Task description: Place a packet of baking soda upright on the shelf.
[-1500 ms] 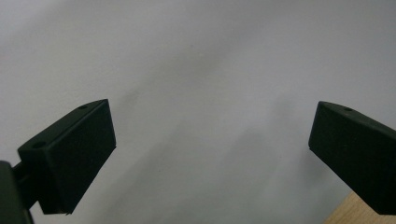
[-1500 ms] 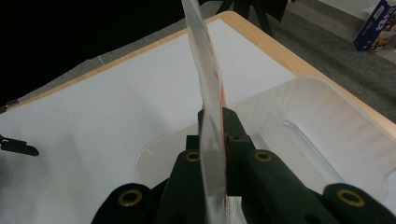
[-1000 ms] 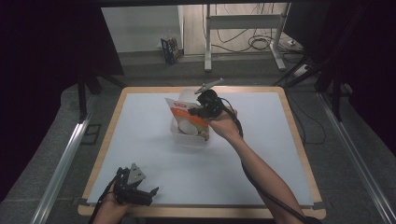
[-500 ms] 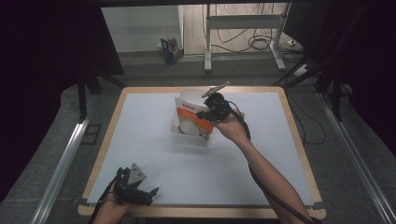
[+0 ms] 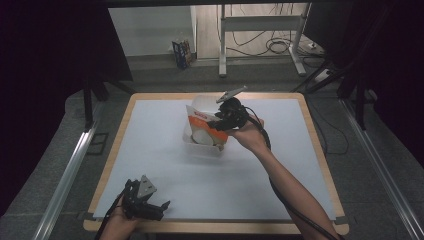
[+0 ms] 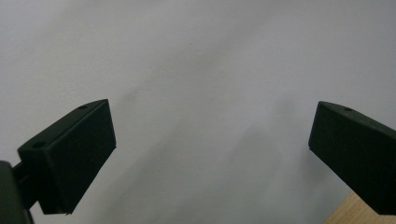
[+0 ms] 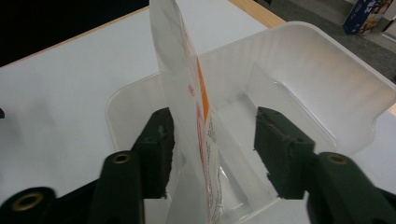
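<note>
**Two grippers, one tub, one pouch on a white desk**

Nearest, at the front-left corner of the desk point(image 5: 165, 150), the left gripper point(image 5: 145, 202) lies low in a hand point(image 5: 117, 225), a grey three-cornered plate on top of it. In the left gripper view its two black, blocky fingers point(image 6: 74, 149) are spread wide with only the smooth, matt white desktop between them; a sliver of the pale wooden edge shows at the lower right. This gripper sits where it did a second ago.

Farther in, near the middle toward the far edge, stands a single translucent plastic tub point(image 5: 200, 145), rectangular with rounded corners and a rolled rim. One flat, glossy pouch point(image 5: 200, 120), whitish with orange and red print, stands on edge in it, rising above the rim. Pale rounded shapes lie low in the tub; what they are I cannot tell.

The right gripper point(image 5: 220, 122), held by the right hand point(image 5: 250, 137), reaches over the tub from its right side. In the right gripper view its fingers point(image 7: 156, 151) are parted on either side of the pouch: the left finger is against the film or just beside it, the right one well clear. Compared with a second ago, this gripper and hand sit slightly farther right over the tub.
</note>
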{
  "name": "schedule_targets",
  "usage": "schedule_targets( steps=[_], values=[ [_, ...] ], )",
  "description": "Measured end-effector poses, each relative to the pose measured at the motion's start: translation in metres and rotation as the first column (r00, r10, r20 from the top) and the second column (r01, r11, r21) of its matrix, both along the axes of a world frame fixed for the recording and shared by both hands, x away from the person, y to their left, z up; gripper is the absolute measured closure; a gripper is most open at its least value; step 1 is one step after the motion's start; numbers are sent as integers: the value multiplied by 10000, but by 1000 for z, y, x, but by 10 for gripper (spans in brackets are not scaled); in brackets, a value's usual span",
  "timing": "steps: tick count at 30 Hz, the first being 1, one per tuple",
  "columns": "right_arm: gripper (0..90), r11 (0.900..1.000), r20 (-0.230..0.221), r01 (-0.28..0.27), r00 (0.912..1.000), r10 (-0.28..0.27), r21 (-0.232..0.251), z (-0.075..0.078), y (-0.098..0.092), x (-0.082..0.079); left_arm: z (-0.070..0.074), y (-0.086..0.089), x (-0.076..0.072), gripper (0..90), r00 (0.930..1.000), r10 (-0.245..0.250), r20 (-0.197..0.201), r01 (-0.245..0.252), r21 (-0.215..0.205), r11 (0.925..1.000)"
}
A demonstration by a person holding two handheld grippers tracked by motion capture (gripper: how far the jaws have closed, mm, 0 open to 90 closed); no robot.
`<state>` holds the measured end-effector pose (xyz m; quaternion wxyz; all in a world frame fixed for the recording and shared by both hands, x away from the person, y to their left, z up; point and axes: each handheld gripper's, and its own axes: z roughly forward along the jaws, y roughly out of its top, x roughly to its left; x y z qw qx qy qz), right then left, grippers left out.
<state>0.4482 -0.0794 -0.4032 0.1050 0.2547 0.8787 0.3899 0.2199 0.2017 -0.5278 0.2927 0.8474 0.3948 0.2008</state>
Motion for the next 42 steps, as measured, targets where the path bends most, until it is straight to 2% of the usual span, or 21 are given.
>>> schedule_targets(
  steps=[7, 23, 30, 42],
  values=[
    [346, 9998, 162, -11, 9999, 14, -186, 1, -1, -5, 0, 0, 0, 7, 10000, 6, -2, -6, -7, 10000],
    [141, 9999, 549, -84, 9985, 91, -134, 5, -11, -20, 0, 1, 1, 7, 10000, 46, -23, -46, -108, 9999],
    [80, 9999, 532, -94, 9985, 96, -40, 2, -21, -22, 0, 2, 1, 8, 9999, 107, -73, -109, -217, 9997],
    [38, 9992, 655, -221, 9976, 241, -319, -4, -29, -32, 0, 2, 1, 8, 9999, 116, -60, -117, -194, 9997]
  ],
)
